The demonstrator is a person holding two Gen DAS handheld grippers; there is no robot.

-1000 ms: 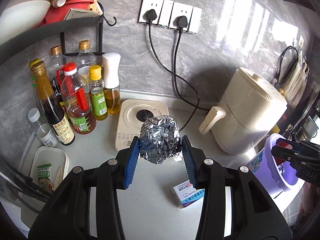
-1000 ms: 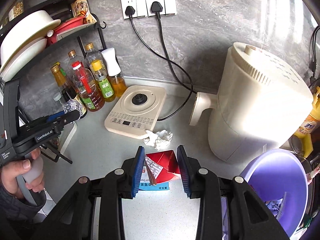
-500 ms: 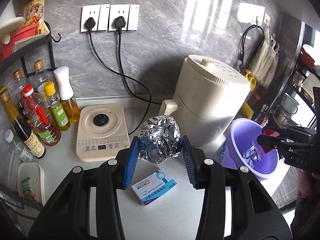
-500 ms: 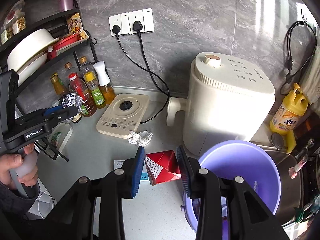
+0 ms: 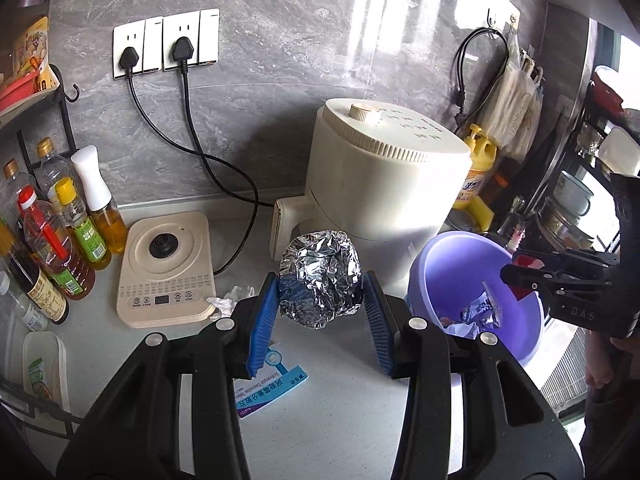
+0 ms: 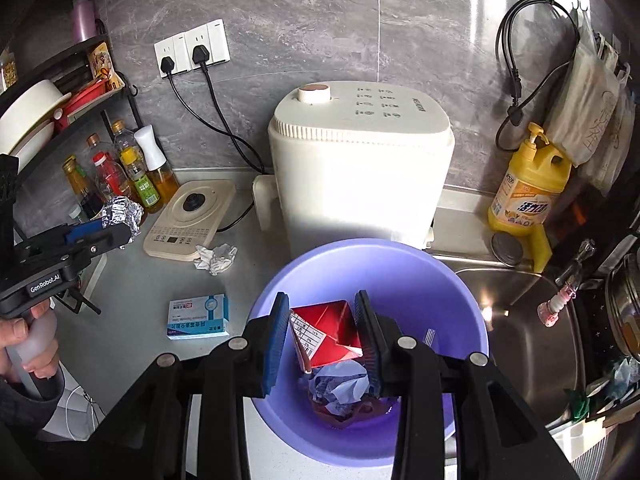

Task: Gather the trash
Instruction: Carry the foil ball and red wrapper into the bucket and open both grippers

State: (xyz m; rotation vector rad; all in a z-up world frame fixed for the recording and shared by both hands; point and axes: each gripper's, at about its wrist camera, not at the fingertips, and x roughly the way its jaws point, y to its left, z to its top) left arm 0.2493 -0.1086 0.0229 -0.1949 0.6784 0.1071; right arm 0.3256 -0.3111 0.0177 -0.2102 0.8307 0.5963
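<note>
**Two pieces of trash held, one over the bin**

Right hand-held gripper [image 6: 321, 330] clamps a red carton [image 6: 326, 332] above the purple bin [image 6: 372, 256]. Left hand-held gripper [image 5: 320, 306] grips a foil ball [image 5: 320, 278], seemingly above the counter [image 5: 340, 412], bin at 3 o'clock.

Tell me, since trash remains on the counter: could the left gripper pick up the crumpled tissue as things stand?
Probably not yet: the left gripper is shut on the foil ball. The crumpled tissue itself lies uncovered beside the induction cooker.
</note>
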